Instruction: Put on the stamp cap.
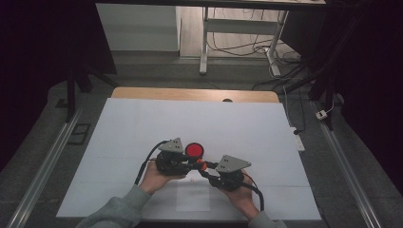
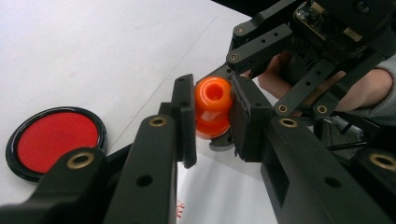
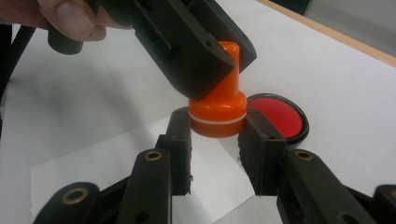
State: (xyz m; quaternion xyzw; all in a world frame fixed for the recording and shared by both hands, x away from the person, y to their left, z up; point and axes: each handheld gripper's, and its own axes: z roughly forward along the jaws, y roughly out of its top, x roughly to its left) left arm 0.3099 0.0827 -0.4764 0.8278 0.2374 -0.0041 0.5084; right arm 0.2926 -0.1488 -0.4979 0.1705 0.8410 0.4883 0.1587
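Your desk (image 1: 142, 92) is wood-topped, almost fully covered by a big white sheet (image 1: 142, 123); only a wood strip shows along the far edge. On the sheet, roughly mid-desk and closer to your near edge, lies a round red ink pad (image 1: 194, 150) with a black rim. Between it and the near edge lies a smaller white paper (image 1: 192, 199).

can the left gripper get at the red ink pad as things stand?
Probably not yet: the left gripper is shut on the orange stamp, which the right gripper also grips. The red ink pad lies close by on open table, unobstructed.
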